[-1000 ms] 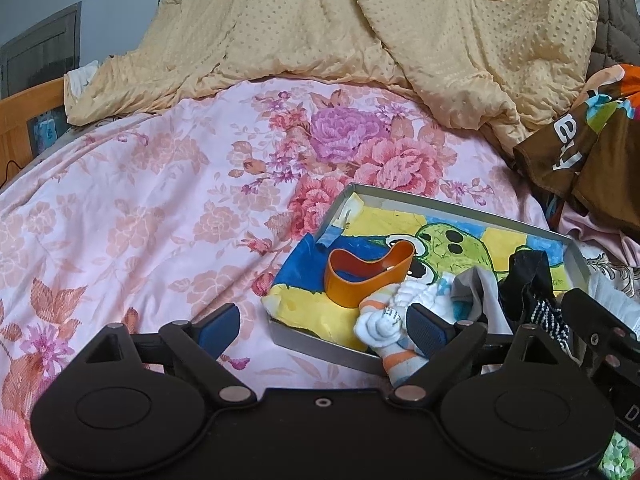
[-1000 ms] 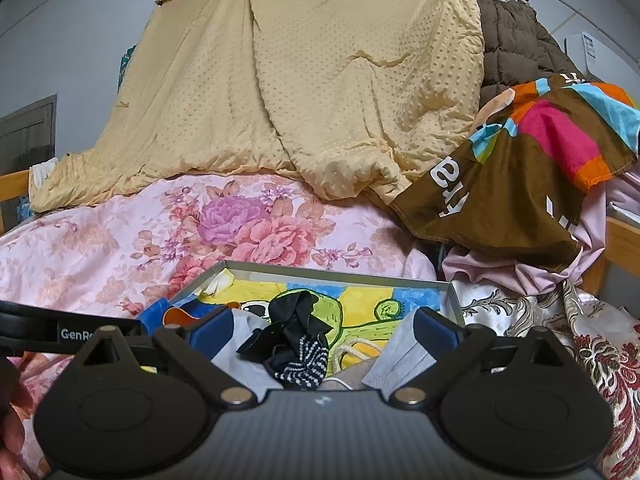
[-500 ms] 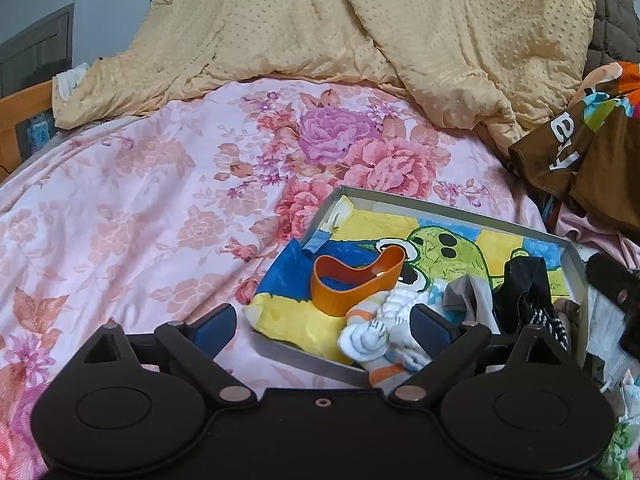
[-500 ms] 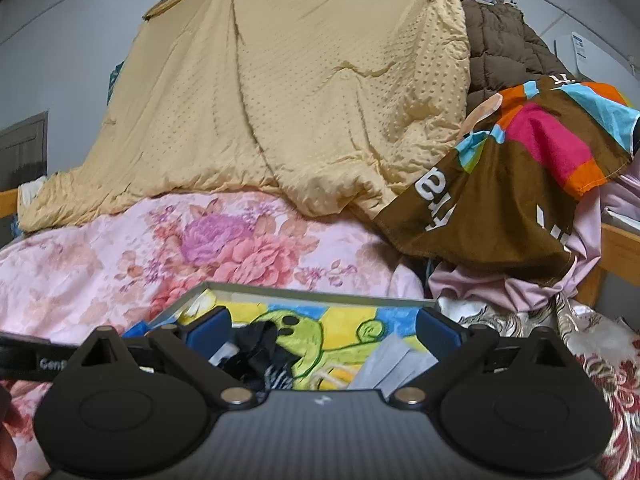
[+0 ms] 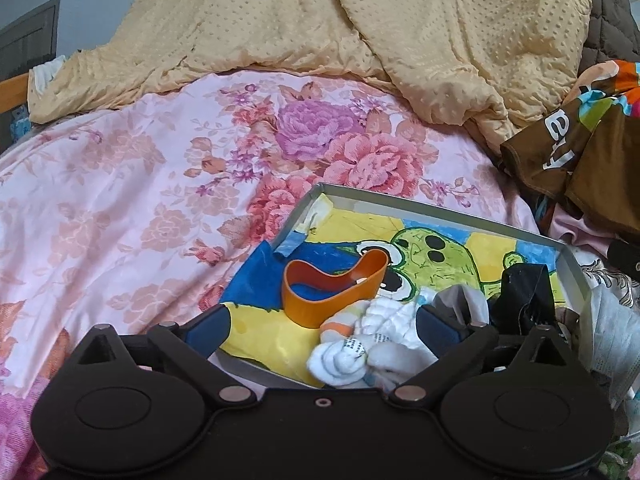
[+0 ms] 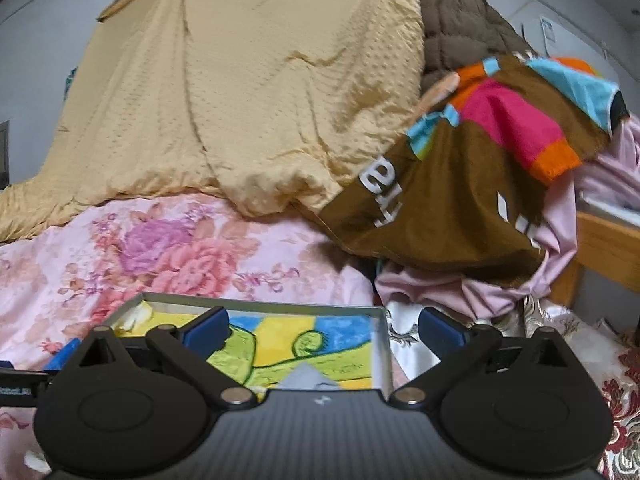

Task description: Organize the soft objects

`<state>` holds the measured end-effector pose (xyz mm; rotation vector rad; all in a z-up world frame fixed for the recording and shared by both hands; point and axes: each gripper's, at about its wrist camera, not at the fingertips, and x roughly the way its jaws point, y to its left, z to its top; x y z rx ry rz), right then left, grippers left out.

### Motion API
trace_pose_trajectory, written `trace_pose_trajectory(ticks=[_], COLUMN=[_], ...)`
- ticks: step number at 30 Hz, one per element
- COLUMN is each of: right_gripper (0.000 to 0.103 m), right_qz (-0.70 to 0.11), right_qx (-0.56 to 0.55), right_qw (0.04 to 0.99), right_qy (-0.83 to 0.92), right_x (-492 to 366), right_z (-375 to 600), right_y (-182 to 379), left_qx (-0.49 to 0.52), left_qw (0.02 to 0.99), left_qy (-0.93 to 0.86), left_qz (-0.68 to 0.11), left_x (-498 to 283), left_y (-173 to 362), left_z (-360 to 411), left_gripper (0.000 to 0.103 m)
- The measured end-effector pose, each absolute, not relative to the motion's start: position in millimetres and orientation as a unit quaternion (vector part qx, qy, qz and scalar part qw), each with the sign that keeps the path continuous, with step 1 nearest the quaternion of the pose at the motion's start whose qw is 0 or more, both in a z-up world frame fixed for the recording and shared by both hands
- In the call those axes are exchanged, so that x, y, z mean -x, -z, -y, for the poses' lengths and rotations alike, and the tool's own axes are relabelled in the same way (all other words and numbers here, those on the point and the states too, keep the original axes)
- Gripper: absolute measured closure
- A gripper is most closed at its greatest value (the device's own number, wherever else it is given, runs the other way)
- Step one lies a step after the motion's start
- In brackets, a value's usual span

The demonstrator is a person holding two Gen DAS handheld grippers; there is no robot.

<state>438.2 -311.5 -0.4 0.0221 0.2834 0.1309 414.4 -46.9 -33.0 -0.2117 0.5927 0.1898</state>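
Note:
A shallow grey tray (image 5: 400, 200) with a cartoon frog picture lies on the bed. In its near part sit an orange band (image 5: 336, 292), a rolled white sock bundle (image 5: 360, 344), a grey cloth (image 5: 464, 300) and a black sock (image 5: 524, 292). A white face mask (image 5: 608, 336) hangs over its right rim. My left gripper (image 5: 323, 326) hovers over the tray's near edge. Its jaws are opening, with the sock bundle low between them and no pad pressing on it. My right gripper (image 6: 324, 327) is open and empty above the tray (image 6: 260, 304). A grey mask corner (image 6: 306, 376) peeks over its body.
The tray rests on a pink floral bedspread (image 5: 120, 200). A yellow dotted blanket (image 5: 360, 20) is heaped at the back. A brown multicoloured garment (image 6: 460, 200) and pink cloth pile up on the right, beside a wooden bed frame (image 6: 600, 248).
The left gripper's jaws have spread slightly and it has edged closer to the tray. The right gripper has swung right; the black sock and most of the mask have dropped out of its view.

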Motion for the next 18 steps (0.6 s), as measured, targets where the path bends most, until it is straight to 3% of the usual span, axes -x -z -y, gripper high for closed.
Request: trace_pose_trajectory(ticks=[18], right_gripper=[0.000], right_qz=[-0.206], right_qx=[-0.082], right_qw=[0.972], right_qy=[-0.073], right_x=[-479], right_z=[363], right_y=[13], left_qx=[0.106], left_qw=[0.947], left_qy=[-0.070], left_qz=[-0.295], left_x=[-421], left_y=[44], left_z=[55], left_gripper=[0.003])
